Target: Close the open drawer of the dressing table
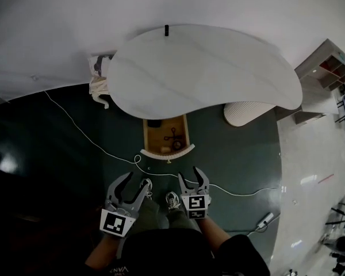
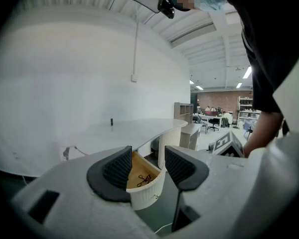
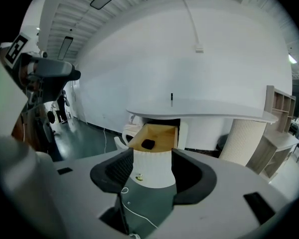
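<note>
The white dressing table has a curved top. Its drawer stands pulled out toward me, with a wooden inside and a white ribbed front. Black scissors and a small black item lie in it. My left gripper and right gripper hover side by side over the dark floor, short of the drawer front, both open and empty. Through the gap of the left gripper the drawer shows from the side. The right gripper frames the drawer front and its small knob.
A white cable snakes over the floor to a power strip. A white ribbed pedestal stands right of the drawer, a shelf unit farther right. A small white chair sits at the table's left end. My shoes are below the grippers.
</note>
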